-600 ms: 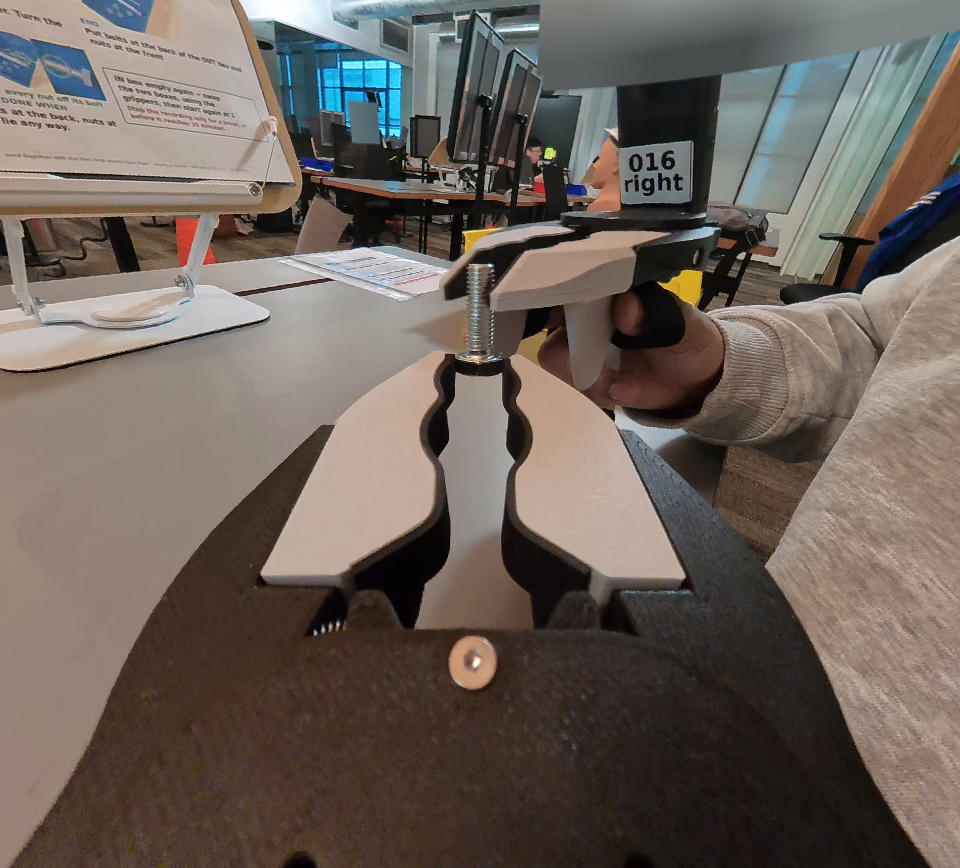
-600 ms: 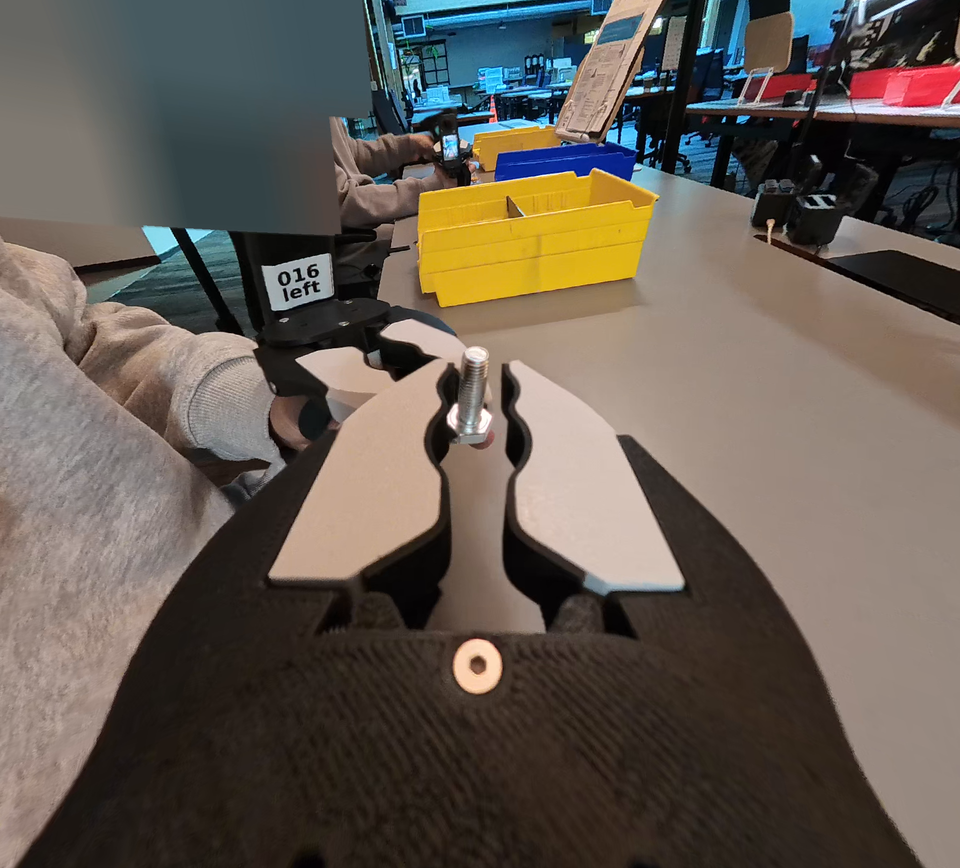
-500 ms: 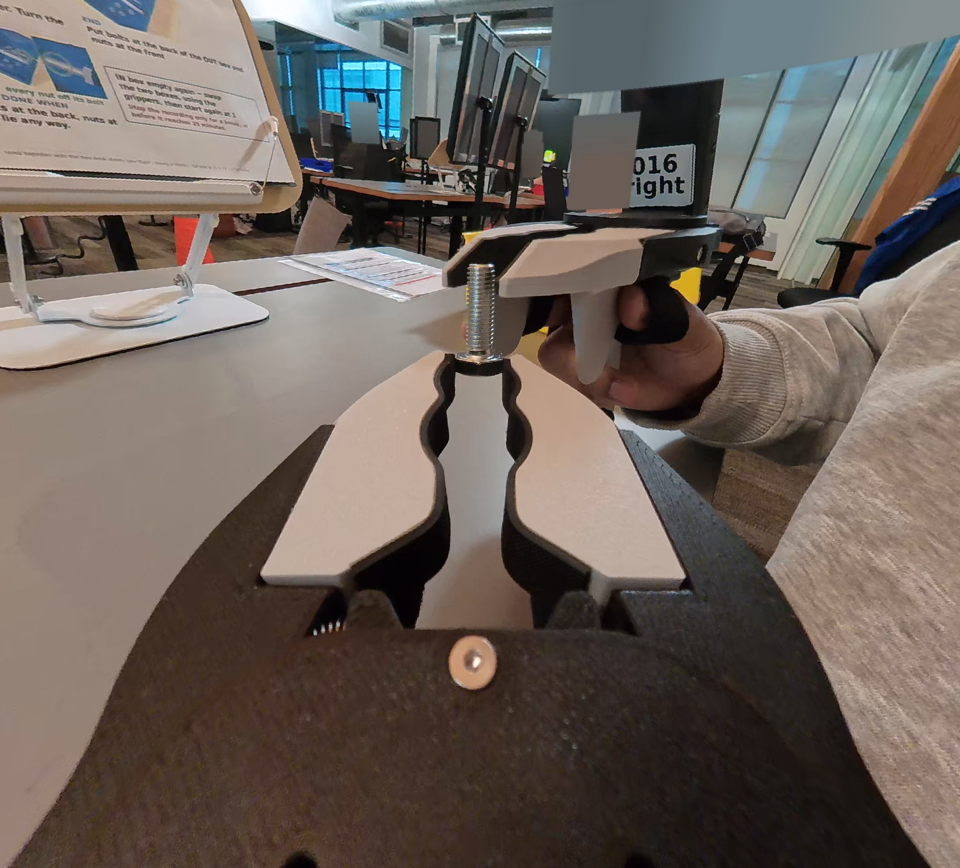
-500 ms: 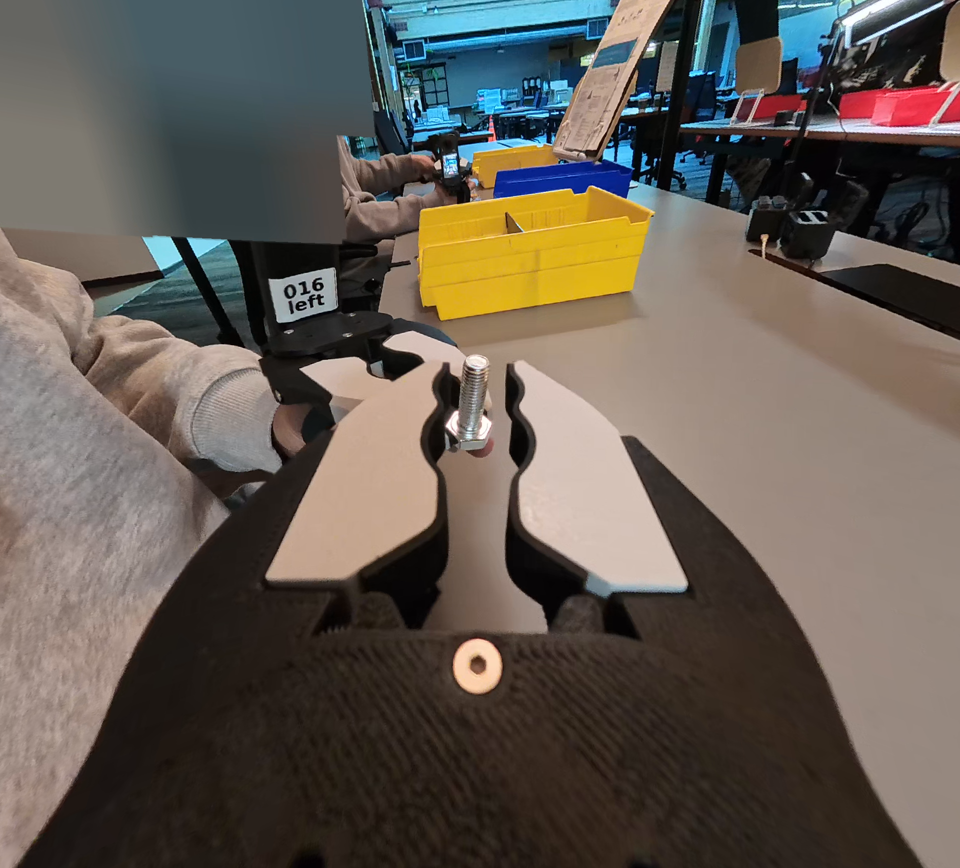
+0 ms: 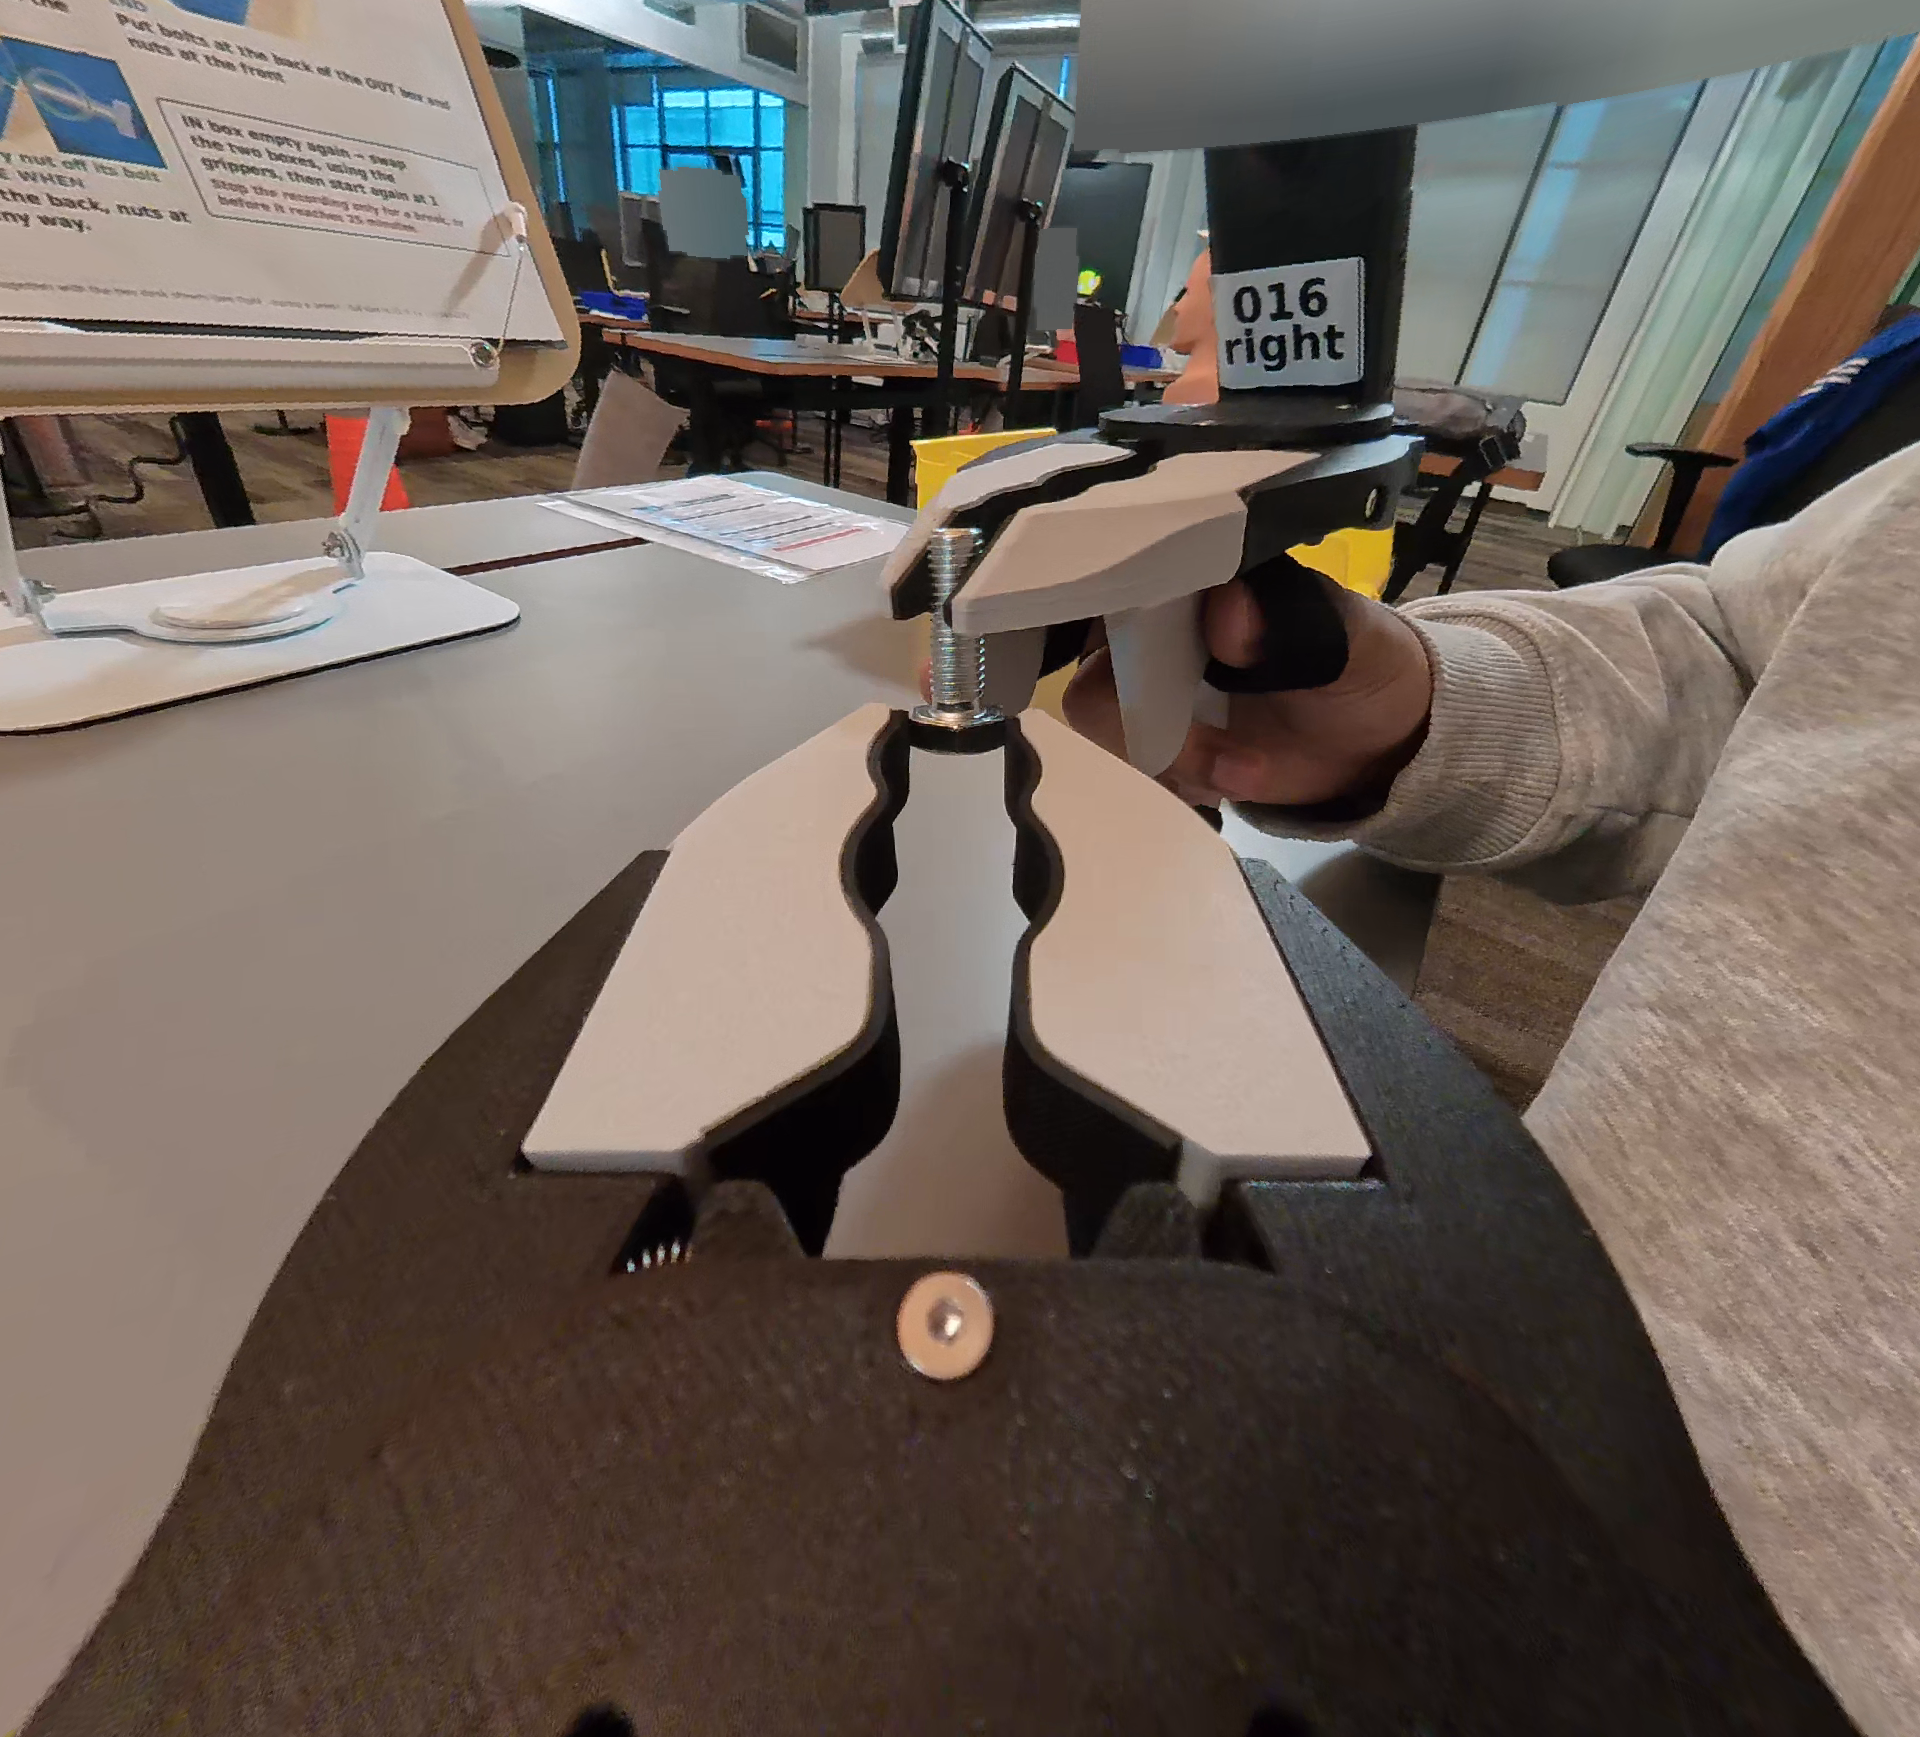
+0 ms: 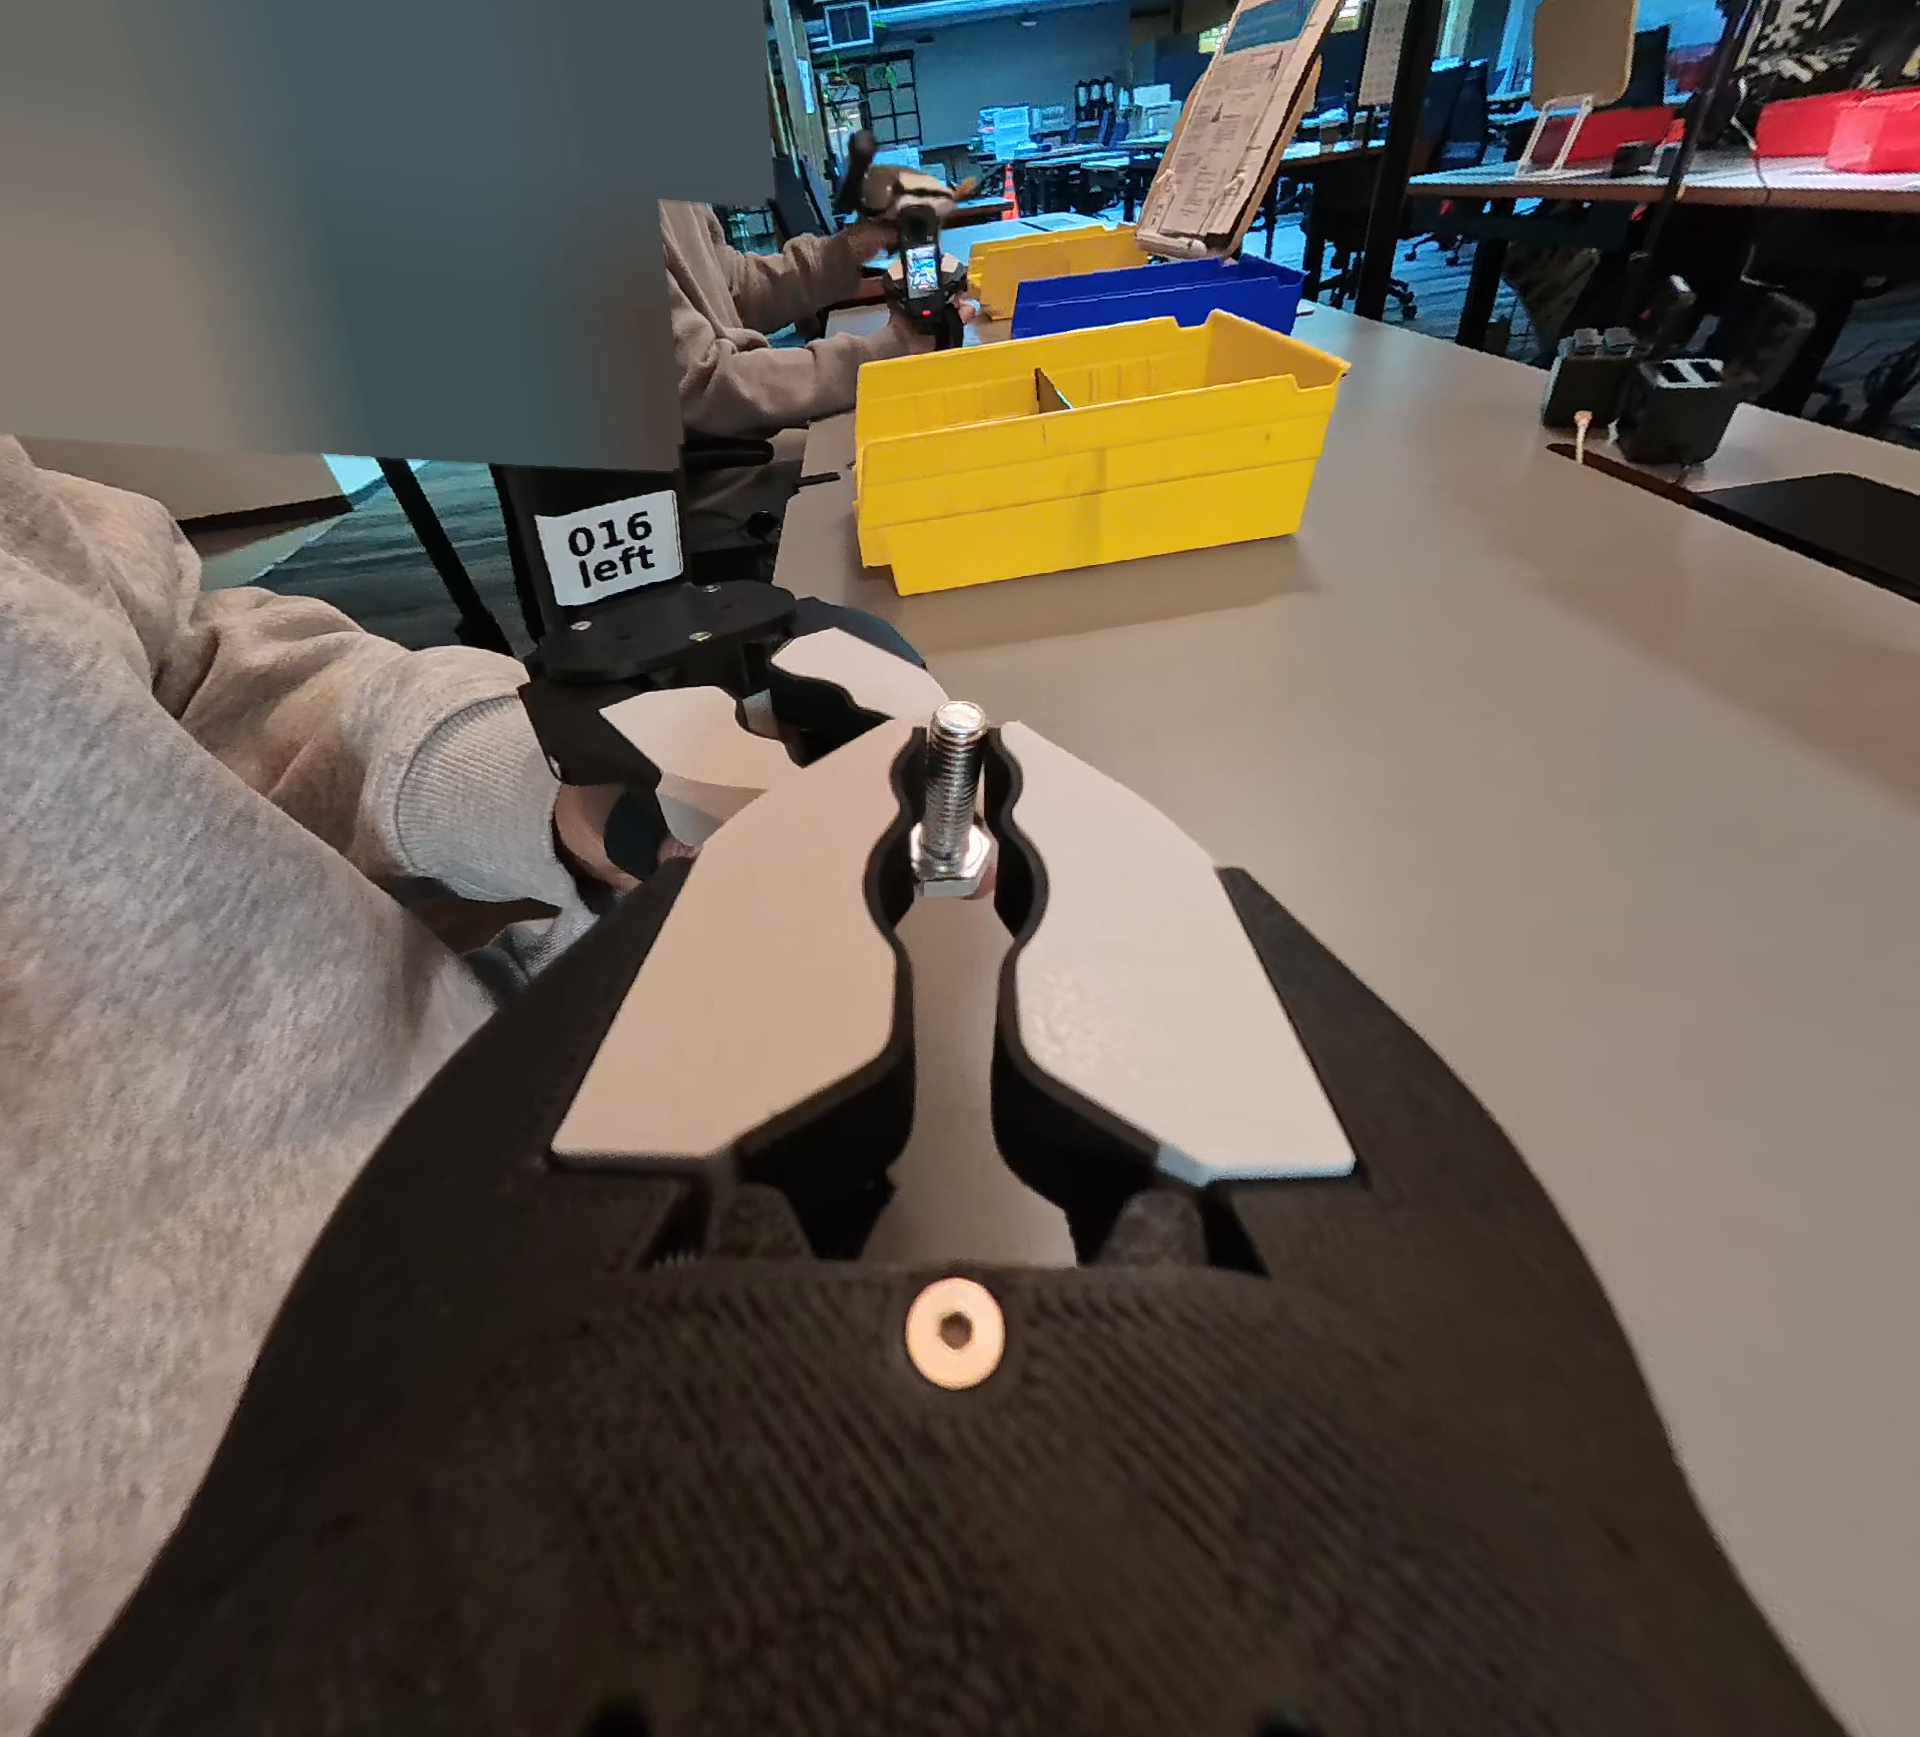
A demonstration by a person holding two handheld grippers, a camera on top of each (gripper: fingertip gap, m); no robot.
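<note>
A silver bolt (image 5: 954,627) stands upright between both grippers, just above the grey table's (image 5: 312,856) near edge. My left gripper (image 5: 954,731) is shut on the hex piece at the bolt's lower end. My right gripper (image 5: 940,565) comes in from the right, level, and is shut on the threaded shaft near its top. In the right wrist view the bolt (image 6: 951,794) sits between my right gripper's (image 6: 954,742) tips, with the hex piece (image 6: 945,866) showing below. My left gripper (image 6: 727,731) reaches in from the left, its tips hidden under my right finger.
A yellow divided bin (image 6: 1091,482) stands on the table ahead of the right gripper, a blue bin (image 6: 1153,300) behind it. Black blocks (image 6: 1662,399) sit at the right. A document stand (image 5: 239,607) and a laminated sheet (image 5: 727,518) lie left. Another person's arms (image 6: 769,316) work beyond. My left and right fingertips are right by each other.
My right gripper has moved forward and closed in, so the bolt shaft now sits deeper between its fingers. My left gripper keeps its hold on the lower end.
</note>
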